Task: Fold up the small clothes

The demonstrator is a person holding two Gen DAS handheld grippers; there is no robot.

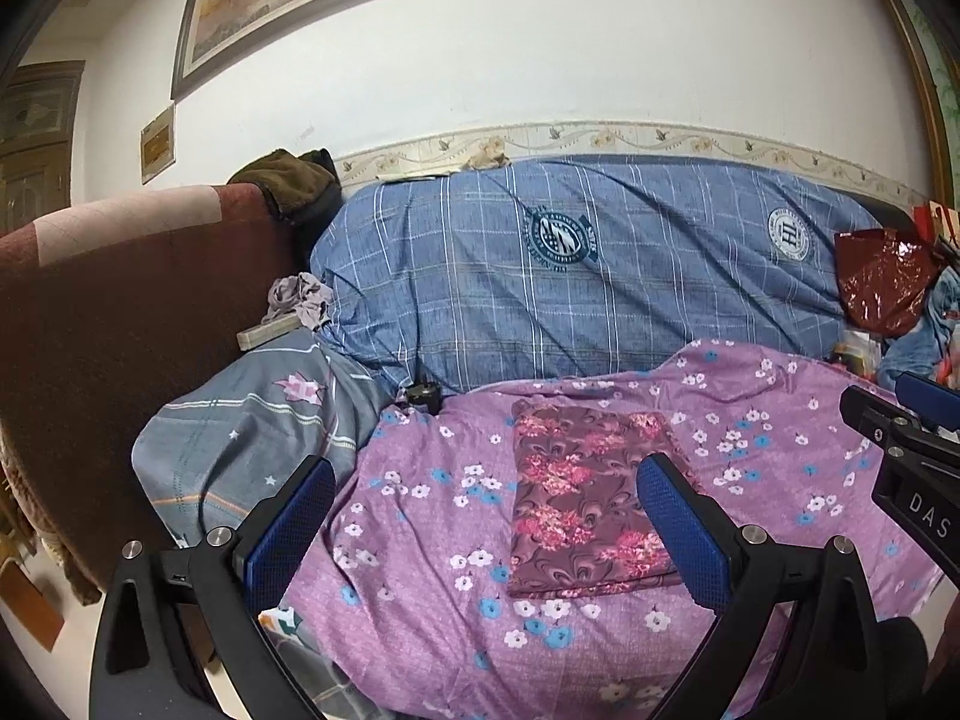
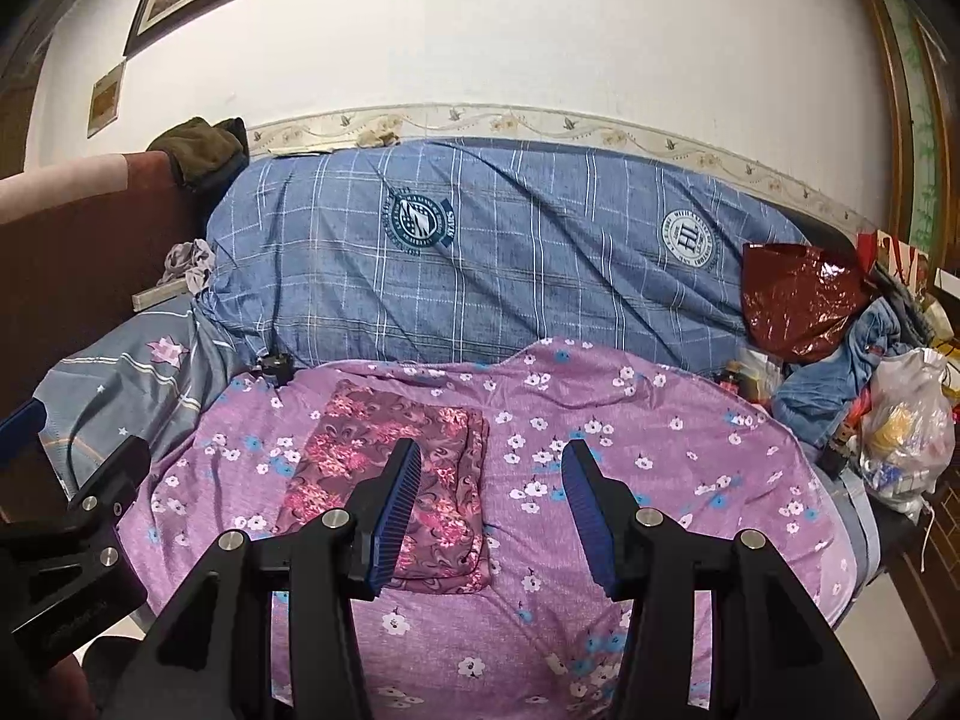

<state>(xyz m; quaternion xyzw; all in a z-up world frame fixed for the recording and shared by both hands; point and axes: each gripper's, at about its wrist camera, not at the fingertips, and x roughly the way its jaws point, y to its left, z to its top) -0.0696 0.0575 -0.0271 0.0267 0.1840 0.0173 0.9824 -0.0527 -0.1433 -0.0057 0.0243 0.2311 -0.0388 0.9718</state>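
Both empty grippers, left gripper and right gripper, spread above seemingly folded floral cloth.

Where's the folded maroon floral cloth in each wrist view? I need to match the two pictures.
Left wrist: the folded maroon floral cloth lies centre-right on the purple flowered sheet, just left of the right finger.
Right wrist: the cloth lies left of centre, partly behind the left finger.
Shared landmark: the blue plaid quilt behind.

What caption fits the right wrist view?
Open right tongs hover over the folded floral garment lying on the purple flowered sheet.
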